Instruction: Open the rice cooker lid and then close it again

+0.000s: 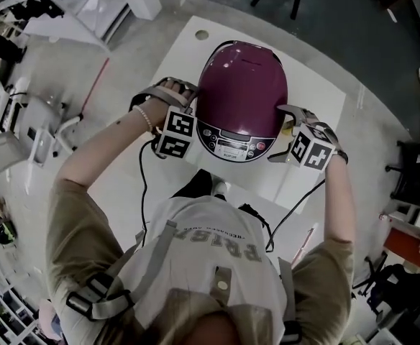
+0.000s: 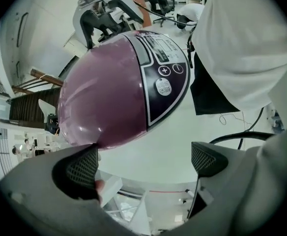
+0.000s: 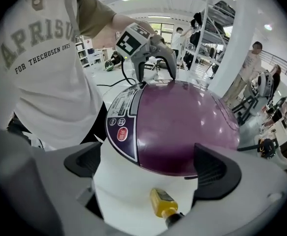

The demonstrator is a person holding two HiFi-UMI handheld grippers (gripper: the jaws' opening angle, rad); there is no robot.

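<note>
Head view is showing left gripper [image 1: 186, 119] and right gripper [image 1: 285, 135] flanking the shut rice cooker [image 1: 242, 85], jaws released, probably lining up to open it.

the rice cooker [image 1: 242, 92], lid shut, fills the middle of the desk [image 1: 319, 90] and blocks the way between the left gripper [image 2: 143, 163] and right gripper [image 3: 148, 165], both wide apart at its flanks. a small yellow bottle [image 3: 163, 203] lies just before the right gripper. bare desk is free beyond the cooker.
</note>
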